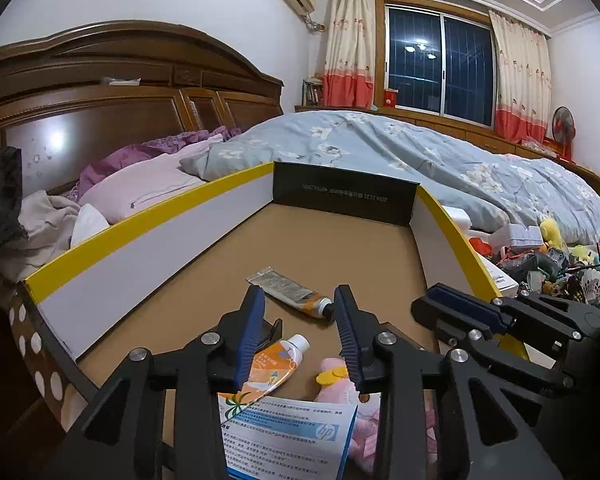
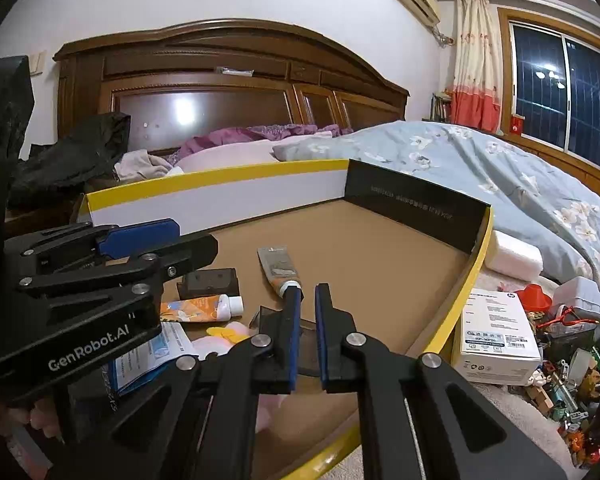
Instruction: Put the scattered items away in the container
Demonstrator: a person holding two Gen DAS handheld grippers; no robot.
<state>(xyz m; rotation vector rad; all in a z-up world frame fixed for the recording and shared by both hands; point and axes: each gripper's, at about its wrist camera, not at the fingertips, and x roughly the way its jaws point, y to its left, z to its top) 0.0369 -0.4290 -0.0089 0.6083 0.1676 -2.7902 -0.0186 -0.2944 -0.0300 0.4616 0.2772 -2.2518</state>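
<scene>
"GenRobot.AI" is printed in white on the body of the left gripper [image 2: 140,240], as seen from the right wrist view, and an "hp" logo is shown on the blue-and-white leaflet [image 1: 288,436] lying at the near end of the container [image 1: 140,240]; the white box [image 2: 496,332] outside the yellow rim carries a label too small to be read with certainty. A line of inverted print is carried on the black end wall, of which only a date-like string can be made out. The left gripper [image 1: 300,316] is held low over the cardboard floor, angled slightly downward, its jaws parted and released, nothing pressed between them; the orange tube with white cap [image 1: 276,364] and a pink plush toy [image 1: 340,384] lie just beneath. The right gripper [image 2: 308,320] is held beside it, its jaws narrowly apart and empty, the black cap of the crumpled grey-and-orange tube [image 2: 280,268] lying just beyond its left fingertip. A small black block [image 2: 208,282] rests near the tubes. Much of the container floor beyond is left bare up to the walls.
</scene>
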